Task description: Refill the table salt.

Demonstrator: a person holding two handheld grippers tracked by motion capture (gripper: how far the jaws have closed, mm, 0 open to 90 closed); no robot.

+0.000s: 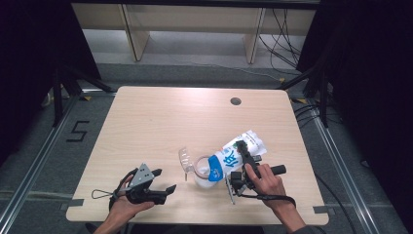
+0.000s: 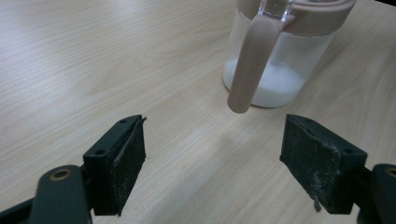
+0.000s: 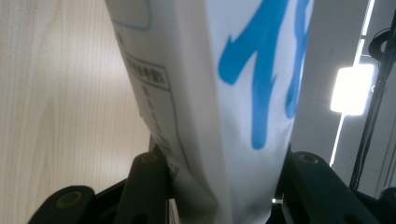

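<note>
A white bag with blue lettering (image 1: 238,146) (image 3: 224,93) is tipped to the left, its lower blue end over a clear jar (image 1: 199,174). My right gripper (image 1: 243,155) (image 3: 224,186) is shut on the bag, whose sides are pinched between the two jaws. The jar (image 2: 275,70) has a pinkish rim and strap and holds white grains at the bottom. Its clear lid flap (image 1: 185,157) stands open on the left side. At the table's near left, my left gripper (image 1: 165,179) (image 2: 212,158) is open with nothing between the jaws and points toward the jar from a short way off.
The wooden table (image 1: 160,117) has a round cable hole (image 1: 235,101) at the back right. Its front edge runs just under both hands. Black frame legs and cables stand on the floor to either side.
</note>
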